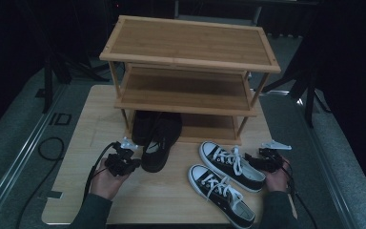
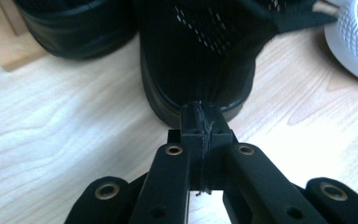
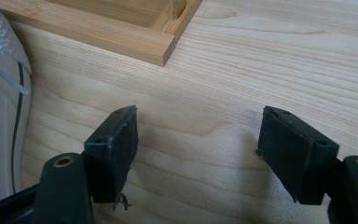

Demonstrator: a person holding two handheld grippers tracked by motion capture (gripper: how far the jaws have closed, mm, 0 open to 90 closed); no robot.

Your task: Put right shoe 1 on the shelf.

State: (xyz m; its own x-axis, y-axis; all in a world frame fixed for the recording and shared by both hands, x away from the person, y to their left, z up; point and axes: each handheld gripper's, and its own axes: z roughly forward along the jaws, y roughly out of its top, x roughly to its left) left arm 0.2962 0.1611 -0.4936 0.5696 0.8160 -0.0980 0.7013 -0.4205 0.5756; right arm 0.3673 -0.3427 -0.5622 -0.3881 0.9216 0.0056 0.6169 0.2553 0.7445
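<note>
We have one black shoe (image 1: 142, 125) already in the rack's (image 1: 186, 102) bottom tier. Our left gripper (image 2: 204, 122) pinches the heel of the other black shoe (image 1: 160, 141), half in, just beside it. Both sneakers (image 1: 231, 164) wait at near right by our spread right gripper (image 3: 198, 140). No writing is readable.
</note>
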